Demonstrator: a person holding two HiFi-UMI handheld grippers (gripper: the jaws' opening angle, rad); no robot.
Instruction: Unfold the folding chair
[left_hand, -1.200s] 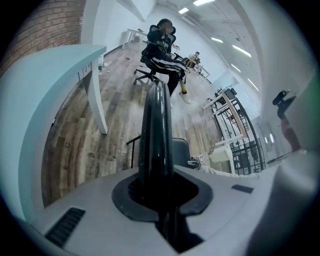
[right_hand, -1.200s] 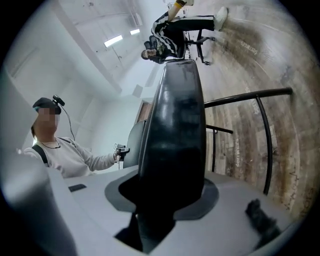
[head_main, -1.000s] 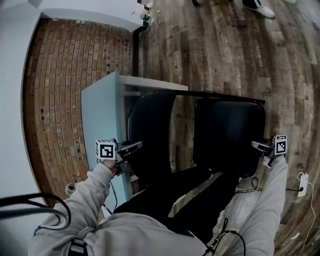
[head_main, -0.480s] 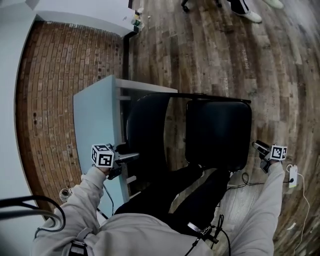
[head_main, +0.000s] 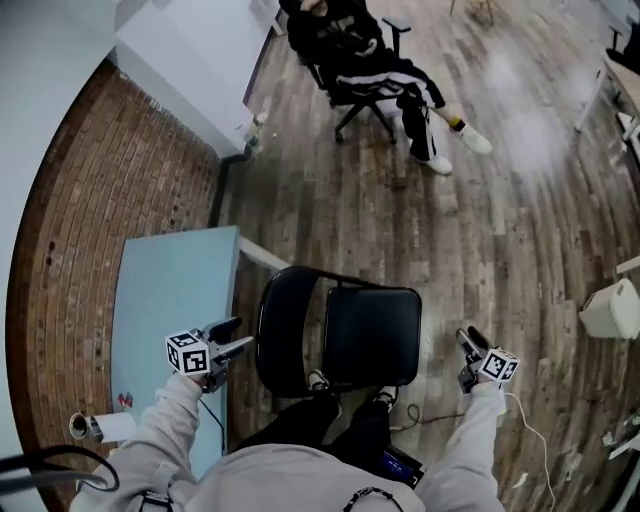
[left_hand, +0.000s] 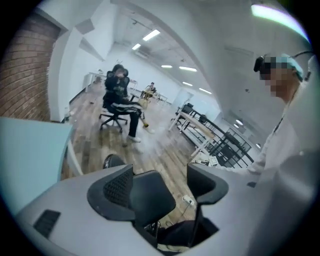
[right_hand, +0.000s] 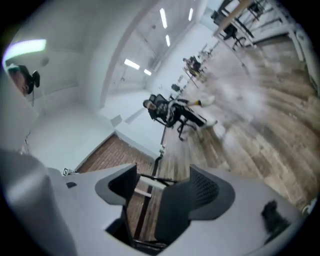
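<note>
The left claw (head_main: 235, 338) stands wide open and holds nothing, its jaws having just been opening. In the left gripper view, a dark slice of the folding chair (left_hand: 150, 200) shows through the gap between the jaws. It lies well behind them and touches neither pad, and the claw's own body cuts off the rest of it. The right claw (head_main: 470, 338) is likewise spread wide after just opening, and it is empty. In the right gripper view, a dark panel of the chair shows in the gap, again clear of the pads, and the floor beyond is smeared with blur.

In the head view, the folding chair (head_main: 370, 335) stands unfolded on the wooden floor (head_main: 480, 230) between the two claws and apart from both. Its seat lies flat and its rounded back is on the side toward the desk (head_main: 170, 290), just beside the desk's right edge. The seat hides the chair's legs, and the wearer's dark trousers cover its near edge. A grey sleeve cuts off the desk's near end. A brick wall (head_main: 60, 260) runs past the desk's left edge. A seated person (head_main: 370, 50) is well apart at the top, partly cut off by the frame.
</note>
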